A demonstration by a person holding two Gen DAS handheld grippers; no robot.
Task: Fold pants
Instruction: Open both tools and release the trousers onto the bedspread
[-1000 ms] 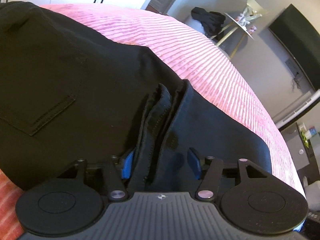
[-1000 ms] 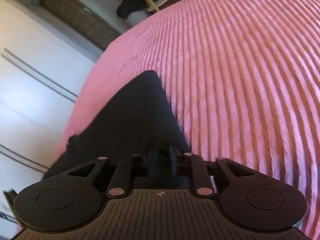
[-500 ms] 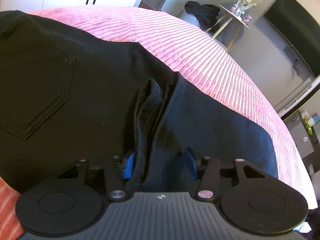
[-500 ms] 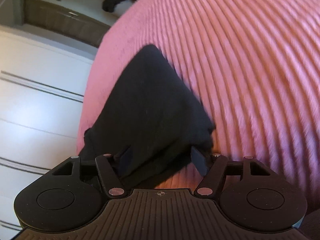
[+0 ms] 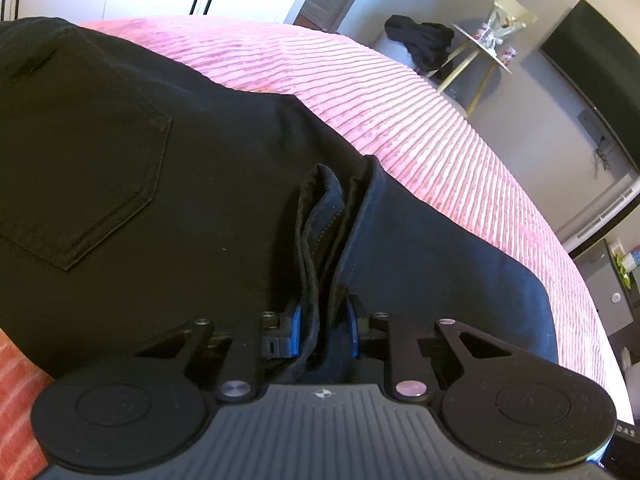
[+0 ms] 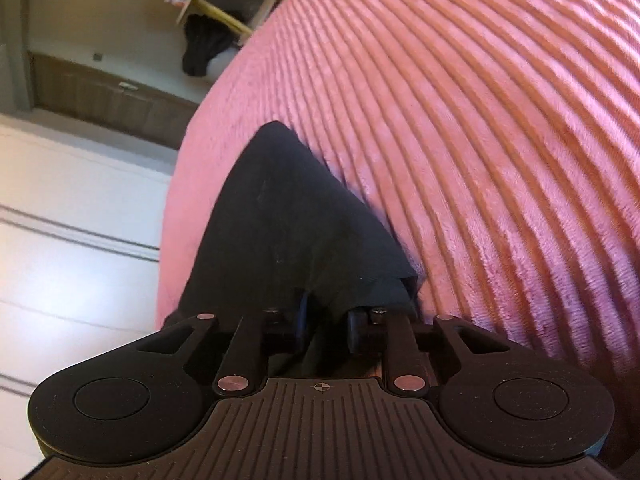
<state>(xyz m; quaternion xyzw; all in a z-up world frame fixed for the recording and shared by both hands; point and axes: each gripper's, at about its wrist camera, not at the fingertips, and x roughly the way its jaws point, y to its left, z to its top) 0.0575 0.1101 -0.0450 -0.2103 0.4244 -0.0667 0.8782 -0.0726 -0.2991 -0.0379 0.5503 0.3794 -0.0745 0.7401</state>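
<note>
Bed with pink ribbed cover [image 5: 420, 128]; beyond its far edge, gold-legged side table [image 5: 476, 56], dark clothing heap [image 5: 424, 40], wall-mounted television [image 5: 592, 56] on grey wall, white wardrobe doors [image 6: 60, 220].

Pants [image 5: 140, 184] run off left edge; claw pads [image 5: 296, 330] mostly buried in fabric; side-table clutter [image 5: 500, 28] unreadable.

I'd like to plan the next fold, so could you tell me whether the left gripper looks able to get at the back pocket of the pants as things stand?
Probably not right away: the left gripper has just been closing and is now shut on a bunched fold of the pants. The back pocket lies flat and uncovered close by on the left, so once the gripper lets go, the way looks free.
</note>
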